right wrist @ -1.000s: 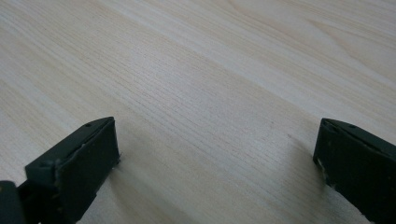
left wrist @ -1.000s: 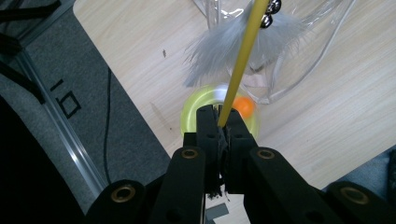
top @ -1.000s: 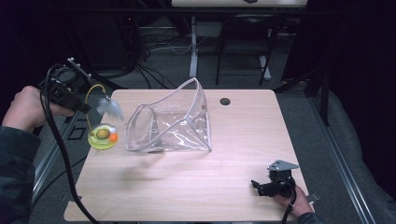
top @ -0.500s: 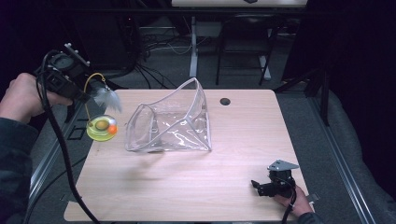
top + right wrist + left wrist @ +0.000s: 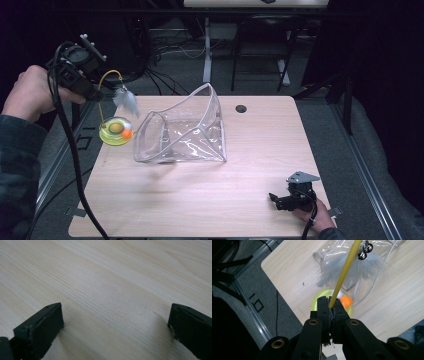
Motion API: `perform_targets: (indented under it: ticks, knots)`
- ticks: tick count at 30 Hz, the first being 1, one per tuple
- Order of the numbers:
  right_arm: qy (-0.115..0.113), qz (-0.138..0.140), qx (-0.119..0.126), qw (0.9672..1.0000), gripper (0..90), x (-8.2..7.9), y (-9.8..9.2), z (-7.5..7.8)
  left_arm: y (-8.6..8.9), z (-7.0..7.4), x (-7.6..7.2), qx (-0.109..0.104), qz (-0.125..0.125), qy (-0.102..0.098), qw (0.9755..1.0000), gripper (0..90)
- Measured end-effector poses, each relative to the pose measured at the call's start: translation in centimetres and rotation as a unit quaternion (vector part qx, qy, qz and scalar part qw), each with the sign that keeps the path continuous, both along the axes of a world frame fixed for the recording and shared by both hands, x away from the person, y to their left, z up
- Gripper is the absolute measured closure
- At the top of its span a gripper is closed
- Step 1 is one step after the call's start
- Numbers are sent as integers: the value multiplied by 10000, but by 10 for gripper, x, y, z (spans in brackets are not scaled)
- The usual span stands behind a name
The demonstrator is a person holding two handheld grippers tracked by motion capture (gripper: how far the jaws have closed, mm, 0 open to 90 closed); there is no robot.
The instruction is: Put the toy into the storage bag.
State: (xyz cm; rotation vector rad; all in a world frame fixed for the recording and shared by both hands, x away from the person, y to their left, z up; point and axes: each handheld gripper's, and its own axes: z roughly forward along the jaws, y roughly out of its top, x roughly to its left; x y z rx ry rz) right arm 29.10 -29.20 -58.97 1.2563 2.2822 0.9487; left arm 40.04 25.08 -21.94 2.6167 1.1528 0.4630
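My left gripper (image 5: pixel 95 95) is raised over the table's far left corner, shut on the yellow wand (image 5: pixel 342 277) of a cat toy. The wand arcs over to a grey feather (image 5: pixel 126 100) with small bells (image 5: pixel 365 248) at its tip. Below it sits the toy's yellow-green round base (image 5: pixel 116 131) holding an orange ball (image 5: pixel 346 301). A clear plastic pouch (image 5: pixel 182 132) lies open-mouthed in the middle of the table. My right gripper (image 5: pixel 274 199) rests open on the near right of the wooden table (image 5: pixel 260 145), nothing between its jaws.
A small dark hole (image 5: pixel 241 108) marks the tabletop at the back right. Cables and table legs (image 5: pixel 207 50) stand on the grey floor behind the table. A metal rail (image 5: pixel 65 150) runs along the table's left side.
My left gripper has lifted and drawn back to the left with the wand, and the feather has swung up with it. The right gripper has stayed put.
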Motion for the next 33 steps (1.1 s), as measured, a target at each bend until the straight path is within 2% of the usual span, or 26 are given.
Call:
perform_targets:
  ticks: [12, 19, 33]
  knots:
    - [-1, -3, -11, 10000, 0, 0, 0, 0, -27, 13, 6, 110, -271, -43, 9996, 880]
    - [1, -2, -4, 10000, 0, 0, 0, 0, -42, 19, 10, 113, -339, -79, 9993, 880]
    - [1, -2, -3, 10000, 0, 0, 0, 0, -74, 21, 22, 194, -643, -23, 9977, 880]
